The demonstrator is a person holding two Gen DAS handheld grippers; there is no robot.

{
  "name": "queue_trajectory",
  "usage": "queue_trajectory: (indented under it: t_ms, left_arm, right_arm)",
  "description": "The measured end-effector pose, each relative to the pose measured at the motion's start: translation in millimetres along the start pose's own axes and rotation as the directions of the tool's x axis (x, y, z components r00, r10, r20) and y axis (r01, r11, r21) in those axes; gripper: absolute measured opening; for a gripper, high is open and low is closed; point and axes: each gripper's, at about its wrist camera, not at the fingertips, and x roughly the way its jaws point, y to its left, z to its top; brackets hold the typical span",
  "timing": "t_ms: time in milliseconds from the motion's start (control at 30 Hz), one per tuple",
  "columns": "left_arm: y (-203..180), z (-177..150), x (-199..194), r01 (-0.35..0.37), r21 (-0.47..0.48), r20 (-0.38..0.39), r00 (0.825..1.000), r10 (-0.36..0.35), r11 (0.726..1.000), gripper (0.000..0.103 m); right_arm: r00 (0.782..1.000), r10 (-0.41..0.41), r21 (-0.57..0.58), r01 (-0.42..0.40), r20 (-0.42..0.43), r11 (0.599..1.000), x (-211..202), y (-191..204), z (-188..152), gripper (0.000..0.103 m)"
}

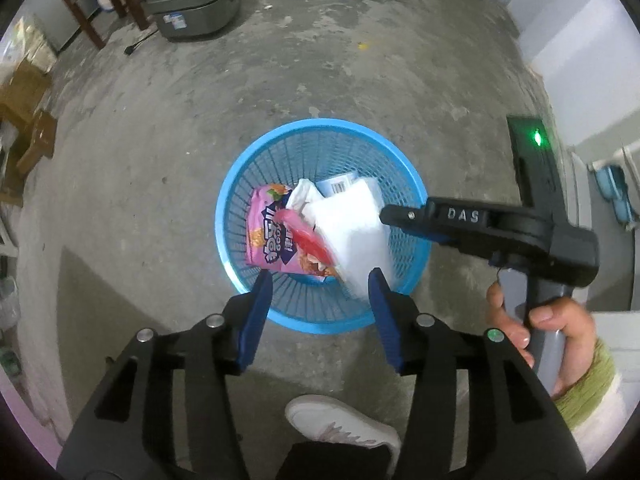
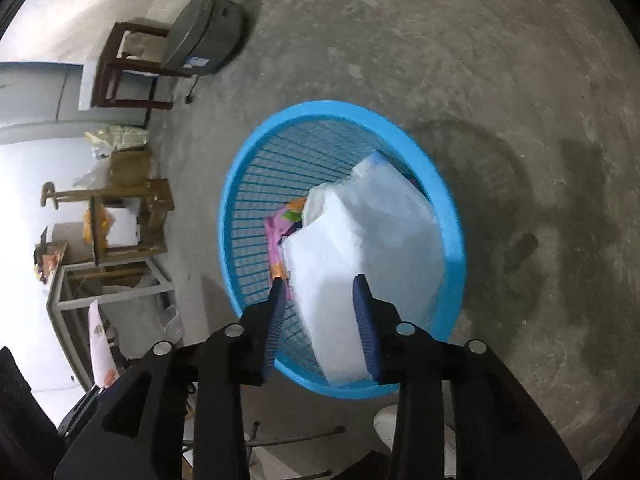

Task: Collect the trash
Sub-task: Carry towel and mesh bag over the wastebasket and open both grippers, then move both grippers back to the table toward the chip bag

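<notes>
Green sleeve (image 1: 588, 396), white shoe (image 1: 340, 424)

red wrapper (image 1: 306, 240) blurred, shoe (image 1: 340, 428) partly hidden

Ahead of you on the bare concrete floor (image 1: 360, 92) sits a grey case (image 1: 196, 4), a dark wooden stool (image 1: 104, 0) just beside it. Your white shoe (image 1: 340, 424) shows below, and cardboard boxes (image 1: 24, 96) stand at left.
</notes>
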Motion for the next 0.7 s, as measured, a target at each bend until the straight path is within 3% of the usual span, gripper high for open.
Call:
queue_trajectory:
  t_ms: [167,300,367,467,533,600,700]
  left_arm:
    - [4.5,-0.3,-30.1,0.028,-0.052,0.056,0.998,-0.025,0.998,0.047]
    - [5.6,-2.9,-81.8,-0.01,-0.046,0.175,0.984,0.018,0.999,0.047]
    - [10.7,-13.3,-126.7,-0.007,-0.072,0.271,0.962,0.027,0.997,0.047]
    - [25.5,-44.1,-199.5,0.035,-0.091,0.372,0.928,0.001,0.995,0.047]
    - [40.2,-71.0,-243.6,0.038,-0.106,0.419,0.908,0.01,0.994,0.047]
    - [58.3,-105.7,-285.8,0.025,-0.145,0.458,0.888,0.044,0.989,0.056]
    - [95.4,-184.5,-359.7,0.027,-0.255,0.522,0.845,0.114,0.967,0.063]
  right_arm:
    - [0.999,0.011,-0.032,-0.01,0.038,0.999,-21.4,1.7,-6.6,0.045]
    - [0.996,0.041,-0.089,-0.035,0.073,0.995,-52.7,16.0,-21.1,0.045]
    - [0.992,0.073,-0.122,-0.06,0.105,0.991,-75.4,23.0,-35.9,0.045]
    - [0.979,0.118,-0.204,-0.083,0.167,0.976,-115.9,33.1,-72.5,0.057]
    - [0.975,0.104,-0.276,-0.048,0.194,0.96,-136.5,44.7,-97.4,0.061]
    - [0.97,0.085,-0.381,0.008,0.226,0.925,-159.9,60.0,-128.2,0.069]
    - [0.959,0.074,-0.513,0.081,0.275,0.855,-190.2,84.2,-167.8,0.077]
